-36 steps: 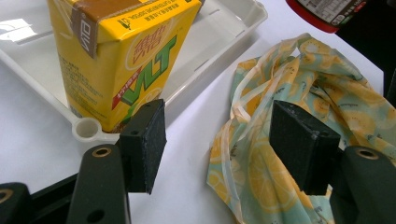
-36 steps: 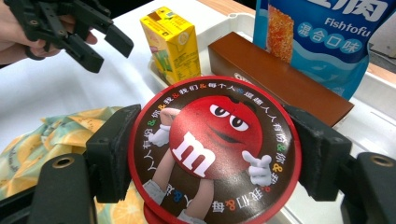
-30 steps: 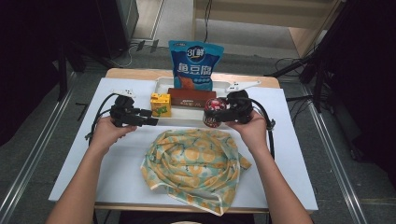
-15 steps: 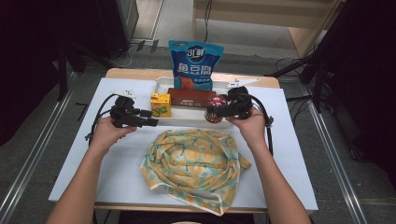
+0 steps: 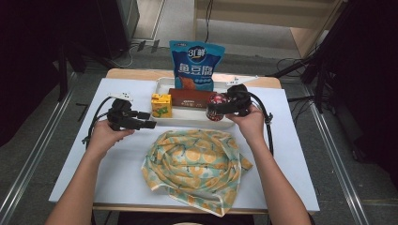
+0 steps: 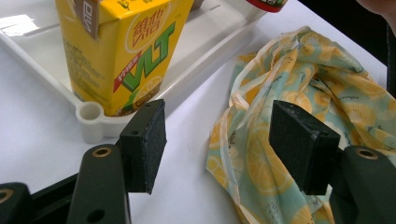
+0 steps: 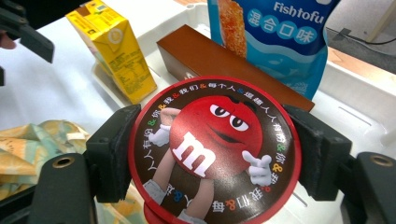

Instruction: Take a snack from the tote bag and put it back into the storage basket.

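A round red-rimmed tin (image 7: pixel 212 151) is clamped between the 2 black jaws of the right gripper (image 5: pixel 224 106), held over the front right edge of the white tray (image 5: pixel 187 118). Its lid is printed with a red M&M's character, a white "m" on its chest, and a ring of coloured Chinese characters. The left gripper (image 6: pixel 219 137) is held with jaws spread, nothing between them, near the yellow "VLT" carton (image 6: pixel 123 49) and the lemon-print cloth (image 5: pixel 195 161). A brown box (image 7: pixel 219 58) and a blue "Fishtofu" bag (image 7: pixel 275 32) are seen in the tray.
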### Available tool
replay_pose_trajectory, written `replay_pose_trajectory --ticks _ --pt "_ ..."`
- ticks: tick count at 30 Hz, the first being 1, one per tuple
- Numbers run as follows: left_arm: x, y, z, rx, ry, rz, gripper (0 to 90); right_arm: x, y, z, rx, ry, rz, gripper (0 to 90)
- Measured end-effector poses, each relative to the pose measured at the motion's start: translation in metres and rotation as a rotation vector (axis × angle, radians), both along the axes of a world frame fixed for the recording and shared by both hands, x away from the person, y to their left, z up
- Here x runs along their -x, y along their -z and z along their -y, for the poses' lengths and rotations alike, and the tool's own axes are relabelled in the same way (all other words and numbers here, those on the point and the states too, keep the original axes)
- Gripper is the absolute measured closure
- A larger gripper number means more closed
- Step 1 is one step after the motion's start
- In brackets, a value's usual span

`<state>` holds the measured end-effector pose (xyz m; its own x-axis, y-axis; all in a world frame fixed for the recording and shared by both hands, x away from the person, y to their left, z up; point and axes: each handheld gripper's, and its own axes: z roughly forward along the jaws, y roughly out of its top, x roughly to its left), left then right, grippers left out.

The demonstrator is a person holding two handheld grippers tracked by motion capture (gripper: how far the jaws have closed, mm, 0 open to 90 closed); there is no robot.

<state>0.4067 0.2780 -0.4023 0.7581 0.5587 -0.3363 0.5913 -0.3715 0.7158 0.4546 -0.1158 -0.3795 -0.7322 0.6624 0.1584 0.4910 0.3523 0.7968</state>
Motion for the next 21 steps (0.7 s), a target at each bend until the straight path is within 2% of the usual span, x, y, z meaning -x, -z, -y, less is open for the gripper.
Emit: replay_pose_trajectory --ticks 21 --pt "0.004 -0.002 -0.001 0.012 0.004 0.004 37.0 -0.020 0.021 0.010 0.009 0.067 -0.017 26.8"
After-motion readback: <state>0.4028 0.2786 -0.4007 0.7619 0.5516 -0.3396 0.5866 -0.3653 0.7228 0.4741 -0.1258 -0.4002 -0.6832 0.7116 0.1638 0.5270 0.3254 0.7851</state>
